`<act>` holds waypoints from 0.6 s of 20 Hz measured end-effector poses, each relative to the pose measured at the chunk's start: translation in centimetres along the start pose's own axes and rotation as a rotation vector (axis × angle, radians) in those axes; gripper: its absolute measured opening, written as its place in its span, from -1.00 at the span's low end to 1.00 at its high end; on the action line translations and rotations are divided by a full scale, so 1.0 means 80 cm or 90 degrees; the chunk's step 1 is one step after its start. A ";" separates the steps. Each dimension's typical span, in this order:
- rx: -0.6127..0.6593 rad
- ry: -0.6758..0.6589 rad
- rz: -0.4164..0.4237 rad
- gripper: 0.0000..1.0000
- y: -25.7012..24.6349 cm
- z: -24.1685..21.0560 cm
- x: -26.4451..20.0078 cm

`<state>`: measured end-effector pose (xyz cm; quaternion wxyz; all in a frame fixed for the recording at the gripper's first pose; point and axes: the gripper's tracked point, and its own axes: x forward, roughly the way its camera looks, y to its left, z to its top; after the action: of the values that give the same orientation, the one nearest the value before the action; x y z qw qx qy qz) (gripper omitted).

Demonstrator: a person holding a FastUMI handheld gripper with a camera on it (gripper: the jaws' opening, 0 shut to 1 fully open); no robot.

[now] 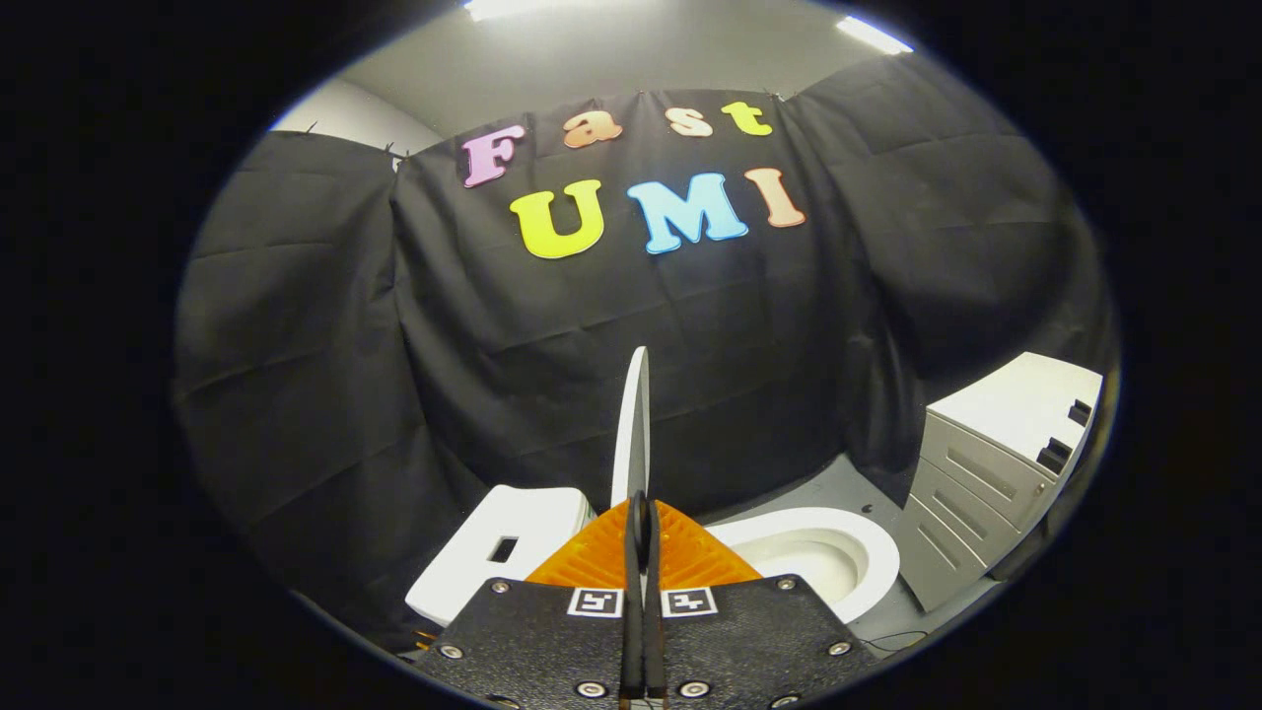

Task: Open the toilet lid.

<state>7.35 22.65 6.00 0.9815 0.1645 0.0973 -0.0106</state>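
- White toilet lid is standing upright, seen edge-on, rising straight up from between the gripper's fingertips against the black cloth wall.
- Gripper is sitting nearly closed, its two fingers pressing together on the lower edge of the lid, with only the thin lid between them.
- Toilet bowl is lying open just to the right of the fingers, its white rim and inner basin showing.
- Toilet tank is sitting just to the left of the fingers, white, with a dark rectangular slot in its top face.
- Grey floor is showing behind the bowl, running up to the foot of the cloth wall.
- Drawer cabinet is standing near the bowl on its right, pale, with drawer fronts facing the toilet; two small dark items are lying on its top near the far edge, too small to identify.
- Ceiling lights are glowing above the cloth wall.
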 end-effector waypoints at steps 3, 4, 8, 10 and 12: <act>-0.016 -0.005 0.018 -1.00 0.022 0.000 0.001; -0.022 -0.008 0.026 -1.00 0.032 0.000 0.000; -0.049 -0.014 0.051 -1.00 0.068 -0.005 0.000; -0.066 -0.016 0.071 -1.00 0.091 -0.009 0.001; -0.078 -0.015 0.088 -1.00 0.112 -0.015 0.001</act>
<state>7.65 31.50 7.76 0.9892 0.1107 0.0748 0.0612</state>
